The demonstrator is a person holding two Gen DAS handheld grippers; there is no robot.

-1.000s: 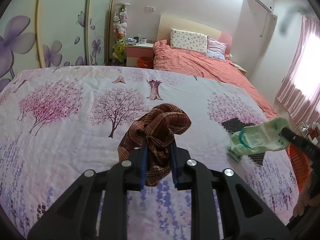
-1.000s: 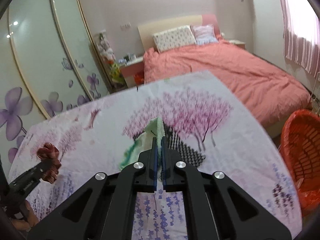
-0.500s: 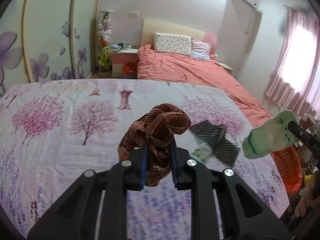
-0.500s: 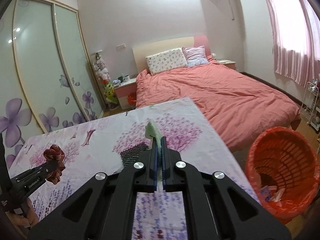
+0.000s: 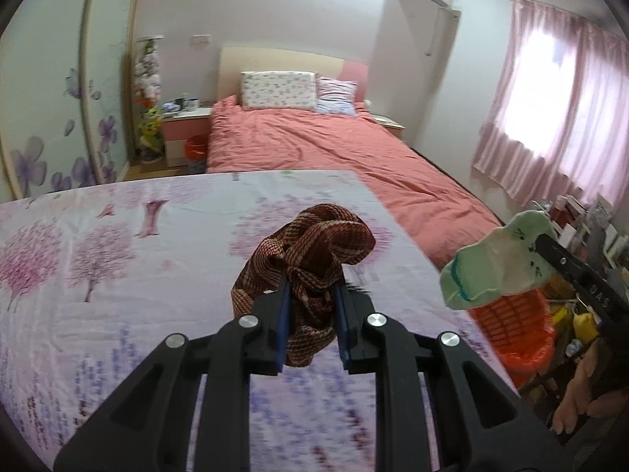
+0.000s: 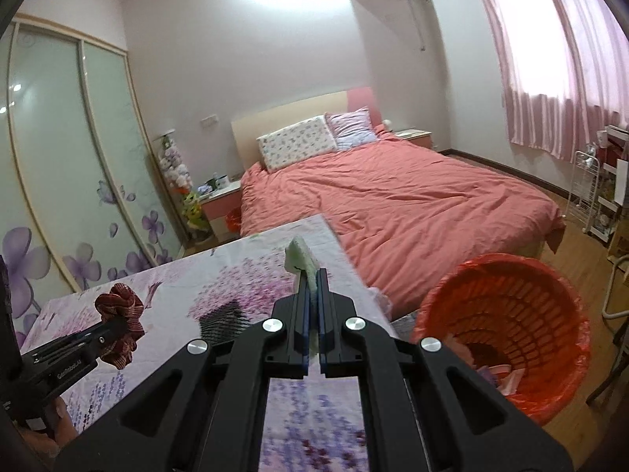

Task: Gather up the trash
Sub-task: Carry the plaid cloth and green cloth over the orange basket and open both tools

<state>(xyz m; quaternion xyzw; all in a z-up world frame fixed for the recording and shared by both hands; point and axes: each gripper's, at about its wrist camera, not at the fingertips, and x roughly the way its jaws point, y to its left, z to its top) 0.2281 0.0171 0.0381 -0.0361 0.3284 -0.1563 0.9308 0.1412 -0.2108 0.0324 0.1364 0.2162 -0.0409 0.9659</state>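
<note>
Both loads are mid-carry: left gripper (image 5: 310,310) clamps the knotted brown woven cloth (image 5: 314,251), right gripper (image 6: 313,314) pinches the pale green sock (image 6: 302,261). Next, swing right over the orange plastic mesh basket (image 6: 511,314) and let go.

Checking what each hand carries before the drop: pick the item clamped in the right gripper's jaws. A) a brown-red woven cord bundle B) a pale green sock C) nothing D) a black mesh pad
B: the right gripper has its jaws shut on the pale green sock, while the woven cord bundle sits in the left gripper.
</note>
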